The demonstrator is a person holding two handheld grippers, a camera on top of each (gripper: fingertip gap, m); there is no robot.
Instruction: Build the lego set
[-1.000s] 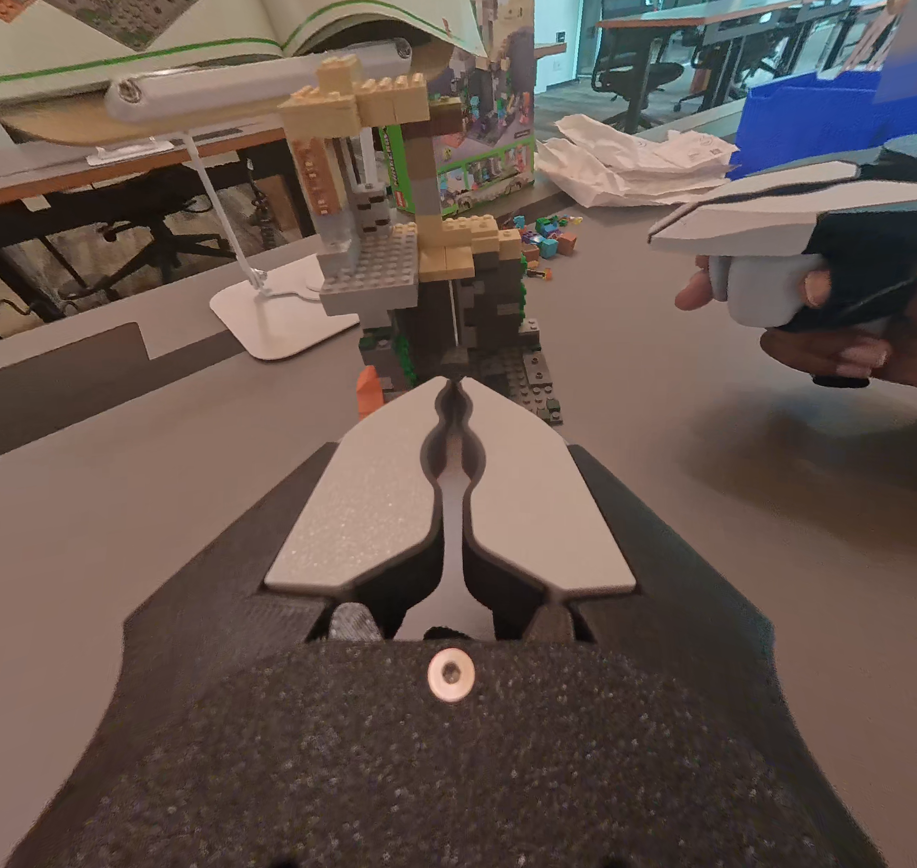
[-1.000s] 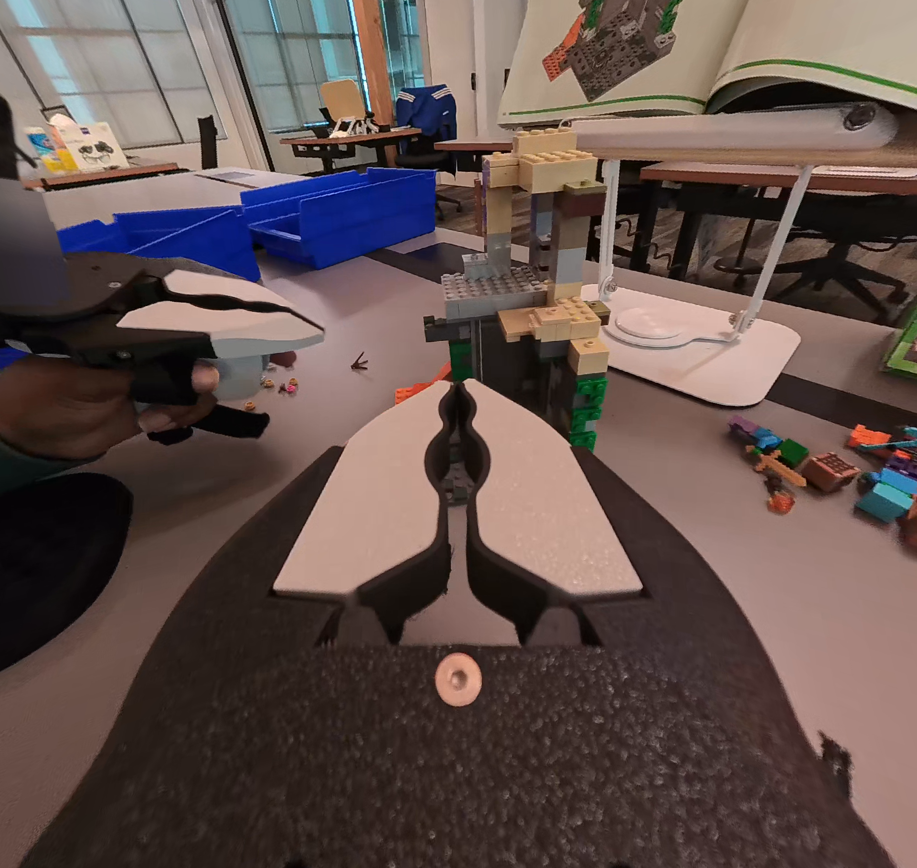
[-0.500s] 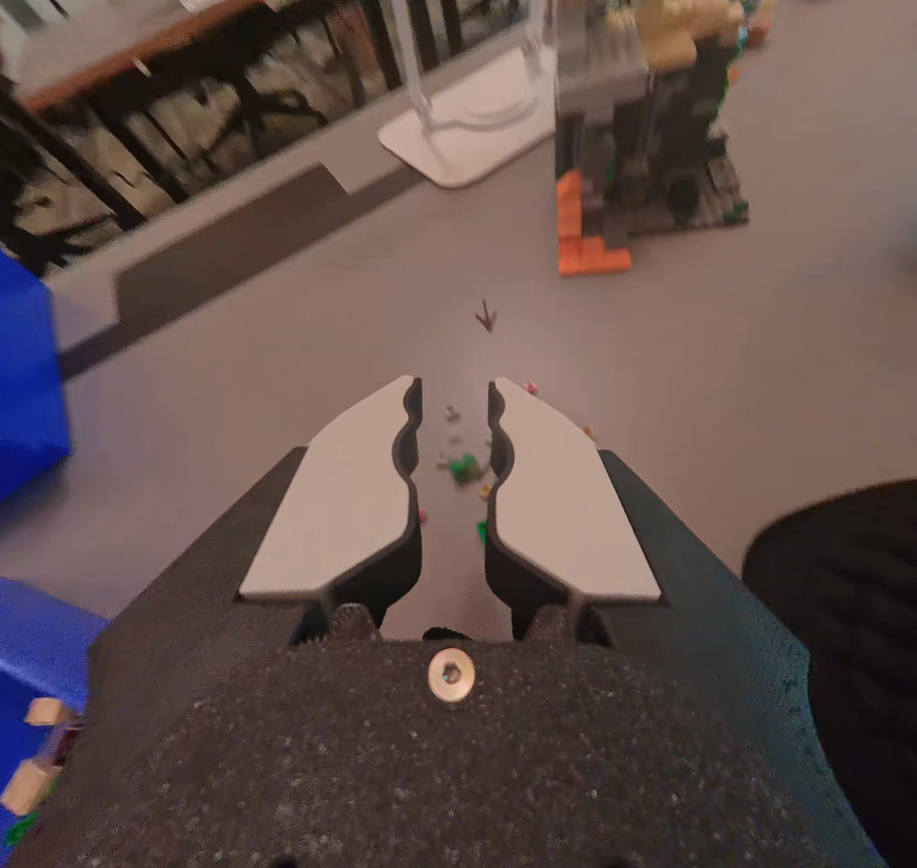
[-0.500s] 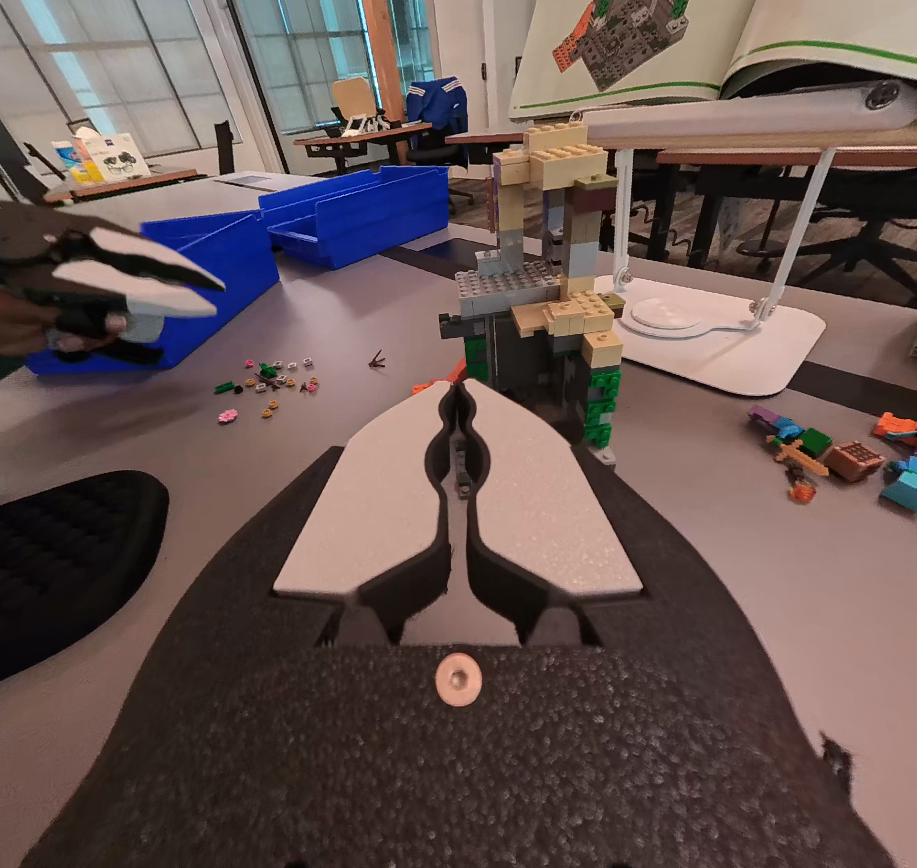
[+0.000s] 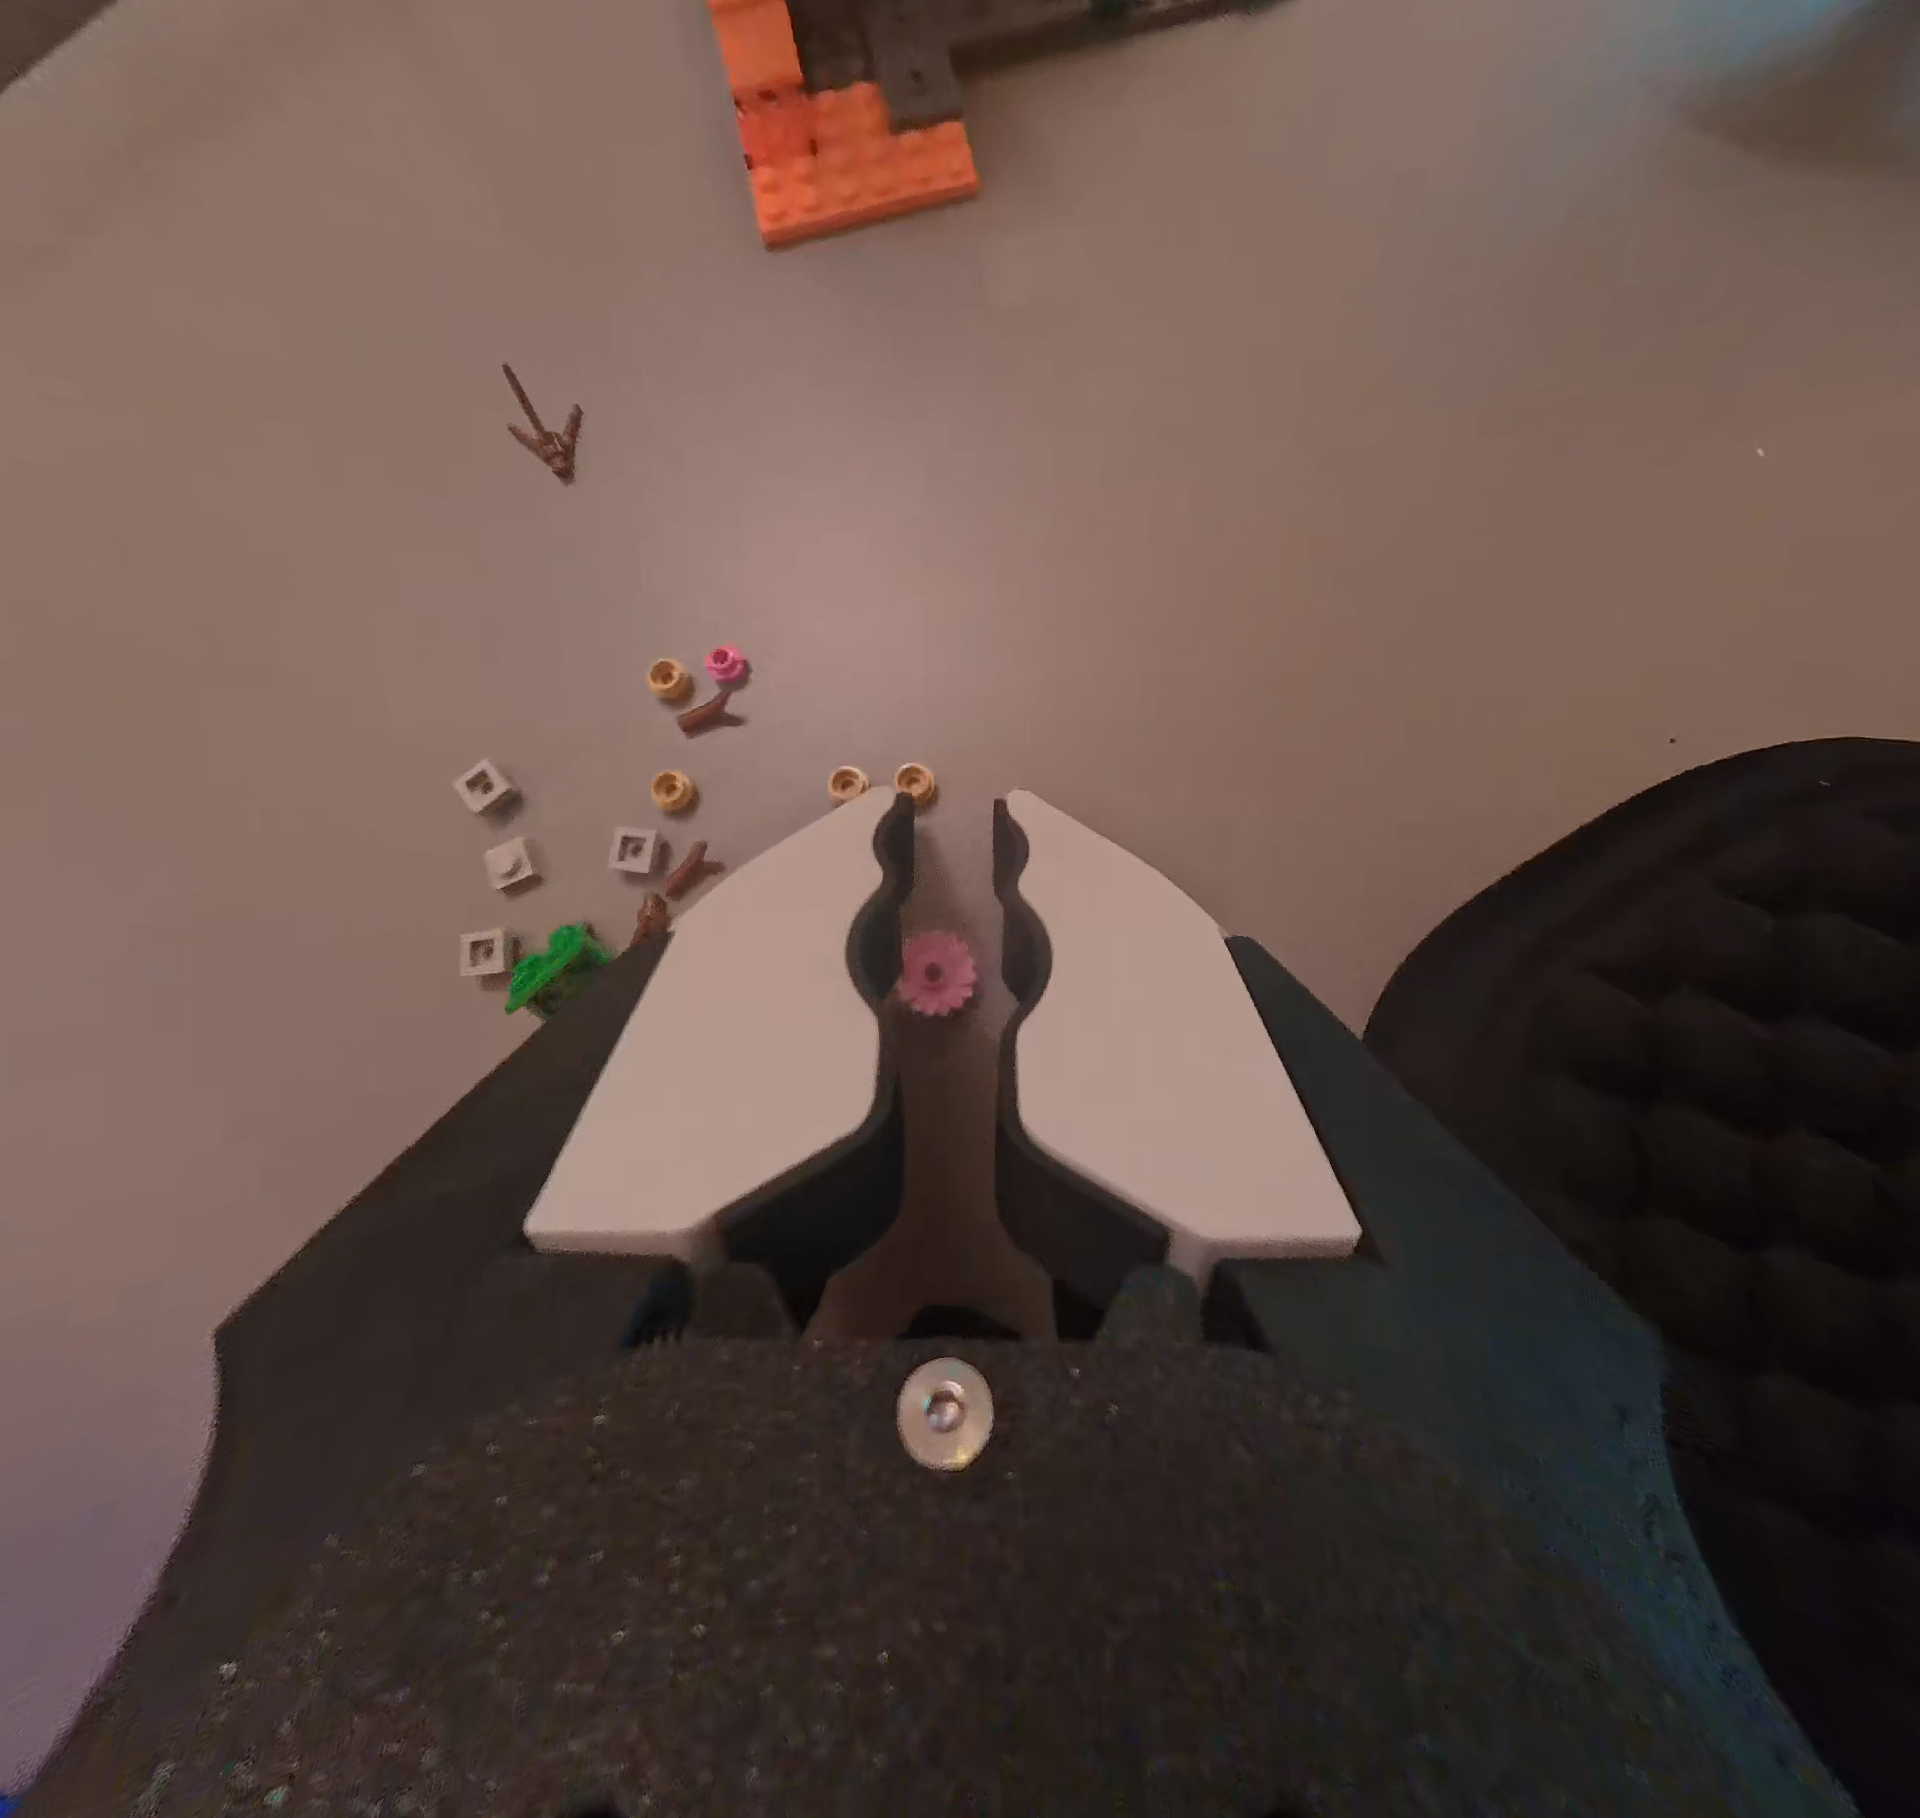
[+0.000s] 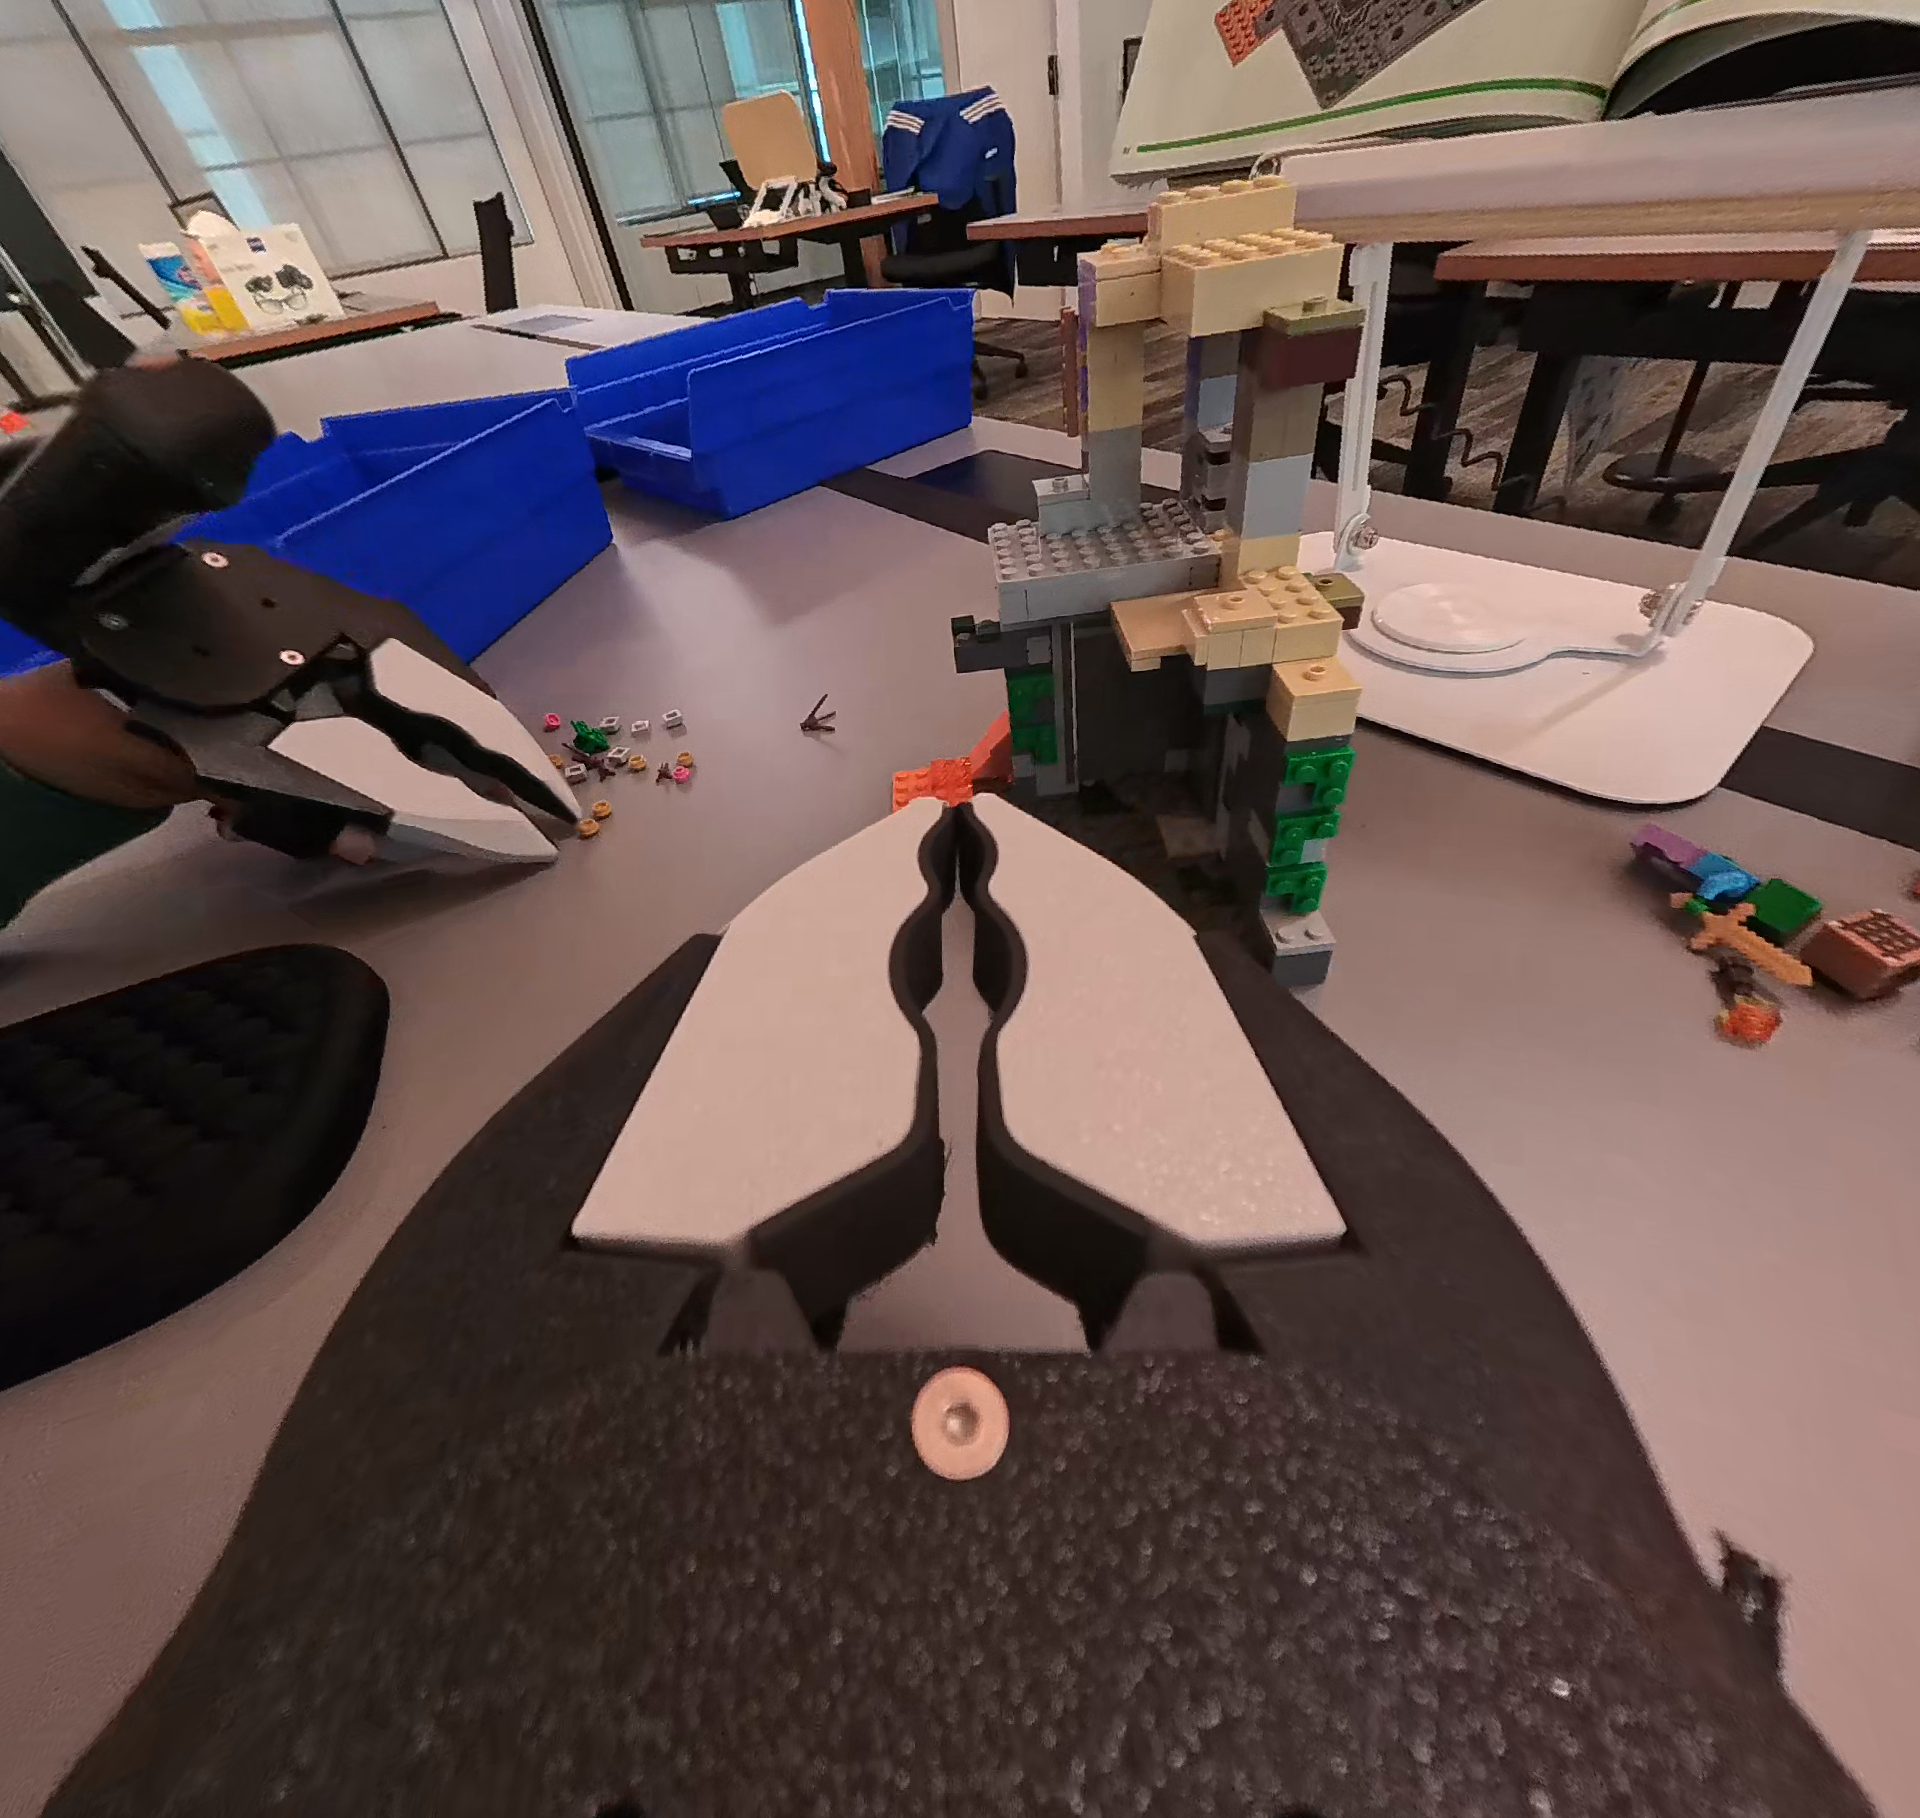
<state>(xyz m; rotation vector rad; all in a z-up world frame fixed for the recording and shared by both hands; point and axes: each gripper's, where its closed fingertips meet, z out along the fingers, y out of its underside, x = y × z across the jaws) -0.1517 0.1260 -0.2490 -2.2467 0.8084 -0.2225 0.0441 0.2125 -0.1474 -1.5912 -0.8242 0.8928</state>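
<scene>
The lego build point(image 6: 1184, 563), a tan, grey and green tower on a dark base with an orange plate point(image 5: 862, 158), stands mid-table. My left gripper point(image 5: 951, 807) is open and points down at the table over a heap of tiny loose pieces point(image 5: 623, 833). A pink flower piece point(image 5: 938, 972) lies on the table between its fingers, untouched as far as I can tell. It also shows in the right wrist view point(image 6: 561, 828), tips by the small pieces point(image 6: 623, 745). My right gripper point(image 6: 956, 810) is shut and empty, close in front of the build's base.
A brown twig piece point(image 5: 545, 428) lies apart from the heap. A black padded cushion point(image 5: 1683, 1093) sits at the near edge. Blue bins point(image 6: 769, 407) stand at the back left. A white stand point(image 6: 1558, 667) holds the open instruction book point(image 6: 1455, 12). Loose coloured pieces point(image 6: 1787, 927) lie on the right. About 25 cm separates my left fingertips from my right.
My left gripper swung away from the build, opened, and came down over the small pieces until the pink flower lies between its fingers. The right gripper stayed shut near the build.
</scene>
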